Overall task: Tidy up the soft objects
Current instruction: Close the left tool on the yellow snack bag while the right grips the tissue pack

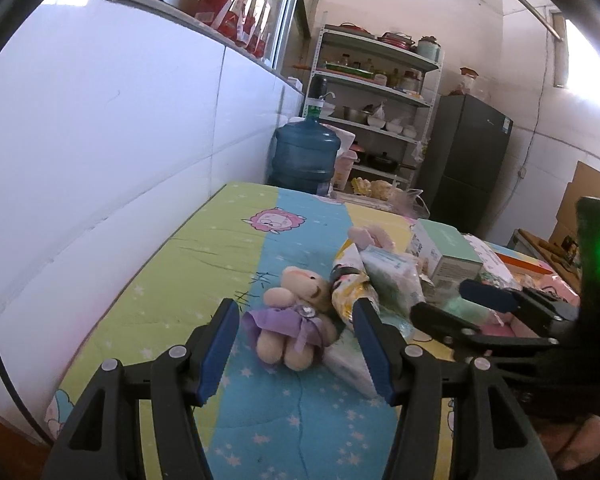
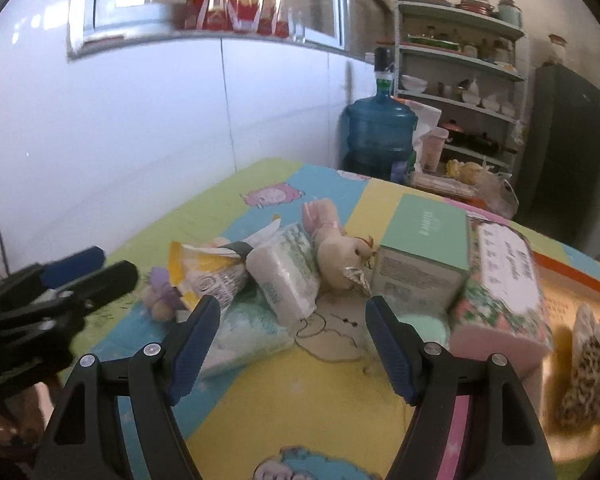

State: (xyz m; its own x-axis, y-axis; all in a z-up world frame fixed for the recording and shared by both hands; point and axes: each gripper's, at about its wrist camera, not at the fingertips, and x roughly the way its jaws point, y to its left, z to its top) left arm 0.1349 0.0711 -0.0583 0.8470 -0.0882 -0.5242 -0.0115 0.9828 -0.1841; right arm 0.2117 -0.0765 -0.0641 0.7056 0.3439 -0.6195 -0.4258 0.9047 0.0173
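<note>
A small beige plush bear in a purple dress lies on the cartoon-print bed cover. My left gripper is open, its blue pads on either side of the bear without pressing on it. Right of the bear lie a yellow patterned pouch and a white tissue pack. My right gripper is open over bare cover, just short of the tissue pack and a beige plush animal. The bear shows half hidden behind the pouch.
A mint green box, a floral tissue pack and a leopard-print item crowd the right side. A white wall runs along the left. A blue water jug, shelves and a dark fridge stand beyond the bed.
</note>
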